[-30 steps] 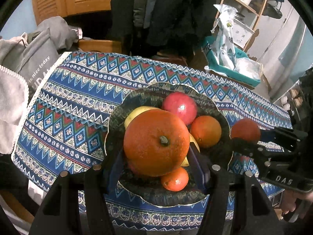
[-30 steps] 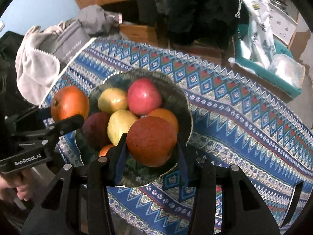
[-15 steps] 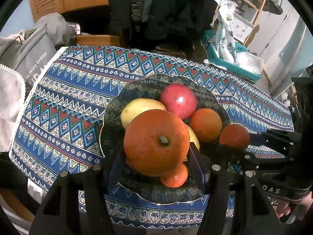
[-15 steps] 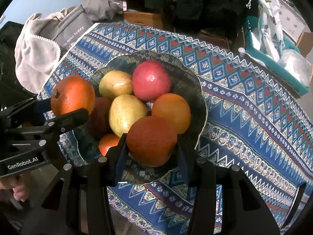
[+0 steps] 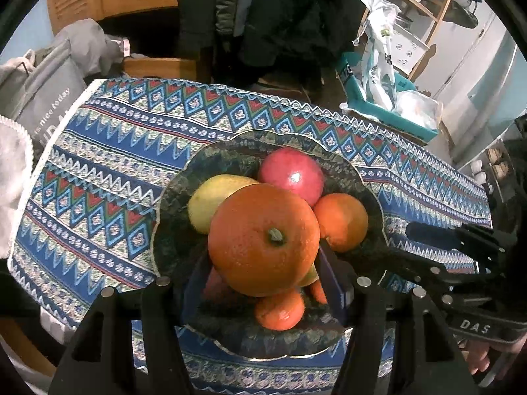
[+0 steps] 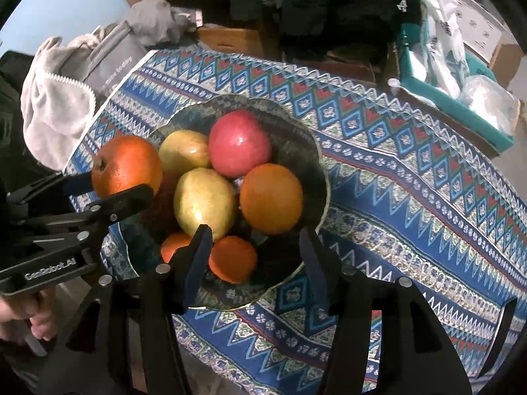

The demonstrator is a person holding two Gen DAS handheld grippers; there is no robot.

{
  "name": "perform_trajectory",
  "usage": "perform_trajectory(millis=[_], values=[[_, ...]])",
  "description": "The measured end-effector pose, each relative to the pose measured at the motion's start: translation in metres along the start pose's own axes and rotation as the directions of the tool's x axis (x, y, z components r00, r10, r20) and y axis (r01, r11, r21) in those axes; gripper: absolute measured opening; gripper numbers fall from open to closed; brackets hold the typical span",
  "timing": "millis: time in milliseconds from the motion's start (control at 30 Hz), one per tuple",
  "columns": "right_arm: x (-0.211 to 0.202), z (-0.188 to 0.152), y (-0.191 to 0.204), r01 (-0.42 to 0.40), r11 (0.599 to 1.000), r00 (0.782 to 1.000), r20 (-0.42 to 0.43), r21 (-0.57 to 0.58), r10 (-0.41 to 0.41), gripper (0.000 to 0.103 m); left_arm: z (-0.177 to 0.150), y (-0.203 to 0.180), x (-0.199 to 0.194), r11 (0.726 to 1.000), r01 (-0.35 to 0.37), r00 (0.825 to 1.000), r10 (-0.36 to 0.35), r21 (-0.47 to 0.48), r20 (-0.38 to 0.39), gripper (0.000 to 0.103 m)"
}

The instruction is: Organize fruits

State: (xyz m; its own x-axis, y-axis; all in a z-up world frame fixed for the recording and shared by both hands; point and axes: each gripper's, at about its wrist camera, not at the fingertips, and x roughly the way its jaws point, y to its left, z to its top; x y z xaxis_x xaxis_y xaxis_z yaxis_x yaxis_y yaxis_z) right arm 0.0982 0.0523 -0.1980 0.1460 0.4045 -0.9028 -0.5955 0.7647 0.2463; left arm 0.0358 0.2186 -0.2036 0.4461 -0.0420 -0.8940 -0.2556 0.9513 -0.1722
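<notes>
Over the fruit bowl [image 6: 316, 164], left tongs [image 5: 263, 273] clamped around a big orange [image 5: 263, 238], right tongs [image 6: 253, 256] spread wide, empty.

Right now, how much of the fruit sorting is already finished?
Done: the bowl already holds several fruits, among them a red fruit. In hand: the left claw grips a large orange above the bowl; the right claw is open and empty. Left: set that orange down. No loose fruit shows on the tablecloth.
</notes>
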Motion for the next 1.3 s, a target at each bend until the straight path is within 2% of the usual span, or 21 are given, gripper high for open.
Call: perform_trajectory(millis=[333,600,800,1033,1200,1300], values=[[-0.013,0.001,-0.016,0.016,0.999,0.999,0.036,0.037,-0.018,0.056,0.01,-0.013,0.024,1.0,-0.004,0.999,0.003,-0.005,-0.034,0.064],[-0.016,-0.001,-0.025,0.044,0.998,0.998,0.041,0.035,-0.045,0.056,0.015,-0.02,0.026,0.999,-0.038,0.999,0.039,0.013,-0.02,0.065],[-0.021,-0.001,-0.03,0.044,0.998,0.998,0.051,0.051,-0.046,0.056,0.01,-0.021,0.031,1.0,-0.022,0.998,0.022,0.013,-0.052,0.065],[-0.03,-0.001,-0.031,0.059,0.997,0.995,0.074,0.056,-0.063,0.059,0.009,-0.024,0.019,0.999,-0.023,0.999,0.024,0.027,-0.026,0.065],[-0.045,0.0,-0.029,0.103,0.994,0.989,0.102,0.046,-0.107,0.06,0.007,-0.03,-0.003,0.999,-0.027,1.0,0.027,0.045,0.017,0.067],[-0.058,0.001,-0.028,0.132,0.99,0.982,0.127,0.046,-0.137,0.064,0.006,-0.036,-0.017,0.997,-0.043,0.998,0.04,0.063,0.046,0.067]])
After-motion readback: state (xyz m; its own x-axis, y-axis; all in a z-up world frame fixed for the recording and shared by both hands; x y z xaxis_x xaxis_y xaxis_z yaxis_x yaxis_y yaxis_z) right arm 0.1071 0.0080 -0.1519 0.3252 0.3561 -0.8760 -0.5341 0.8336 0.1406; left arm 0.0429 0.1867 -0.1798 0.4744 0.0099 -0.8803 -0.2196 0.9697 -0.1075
